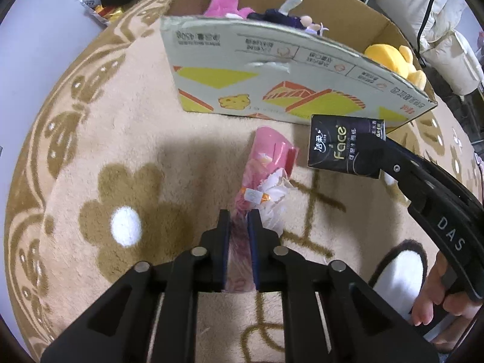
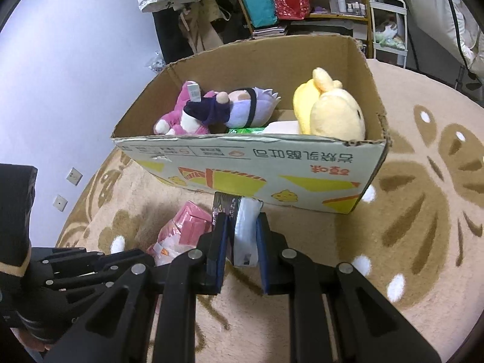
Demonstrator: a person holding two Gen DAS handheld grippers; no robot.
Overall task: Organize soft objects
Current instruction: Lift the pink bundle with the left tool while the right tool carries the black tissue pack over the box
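Left gripper [image 1: 239, 227] clamped on pink pack [image 1: 266, 163], right gripper [image 2: 240, 233] on tissue pack [image 2: 246, 230], below box [image 2: 257, 169]; my worry: soft packs slipping, snagging box wall.

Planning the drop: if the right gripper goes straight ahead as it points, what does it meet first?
Probably the cardboard box's printed front wall, below its rim; the right gripper and its tissue pack point at it. Depth is unclear.
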